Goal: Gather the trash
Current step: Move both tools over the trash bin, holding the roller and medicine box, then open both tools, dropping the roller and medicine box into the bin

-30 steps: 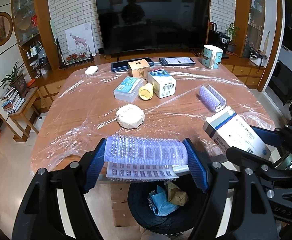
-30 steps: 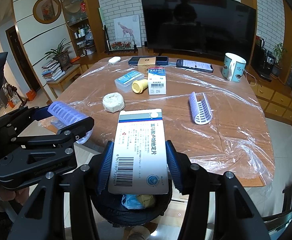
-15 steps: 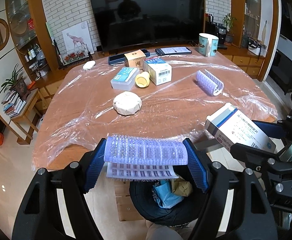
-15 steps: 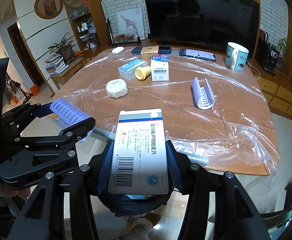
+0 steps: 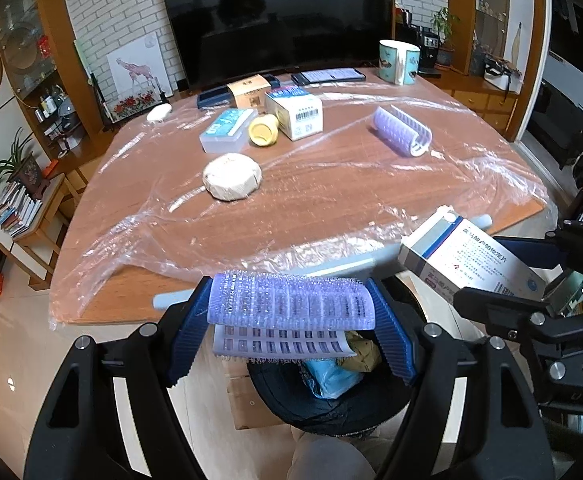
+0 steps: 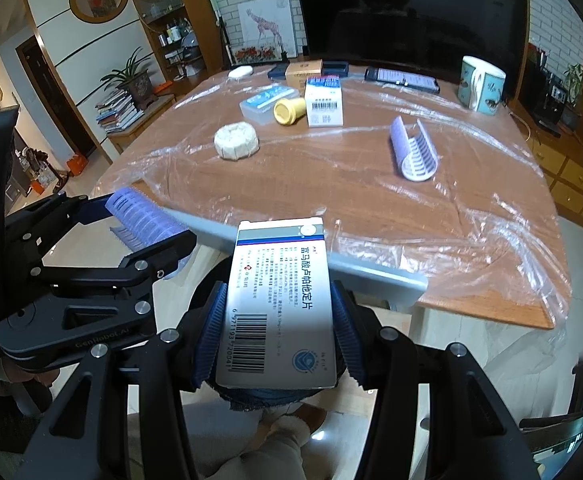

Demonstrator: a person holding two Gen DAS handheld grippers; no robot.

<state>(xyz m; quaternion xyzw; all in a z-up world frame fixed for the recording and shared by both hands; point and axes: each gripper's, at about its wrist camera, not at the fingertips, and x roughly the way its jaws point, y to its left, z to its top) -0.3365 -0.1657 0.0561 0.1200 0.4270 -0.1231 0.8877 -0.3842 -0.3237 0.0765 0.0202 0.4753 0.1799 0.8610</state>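
Observation:
My left gripper is shut on a purple ribbed plastic tray, held crosswise between its blue pads just past the table's near edge. Below it stands a black trash bin with blue and tan waste inside. My right gripper is shut on a white medicine box with a barcode, held lengthwise over the same bin, which the box mostly hides. The box and right gripper appear at the right of the left wrist view; the purple tray appears at the left of the right wrist view.
The wooden table is covered in clear plastic film. On it lie a second purple tray, a round white puck, a yellow cap, small boxes, phones and a mug. A person's feet show below.
Both grippers, still holding their items, have sunk and drawn back from the table toward the bin. The table edge now lies farther ahead of both.

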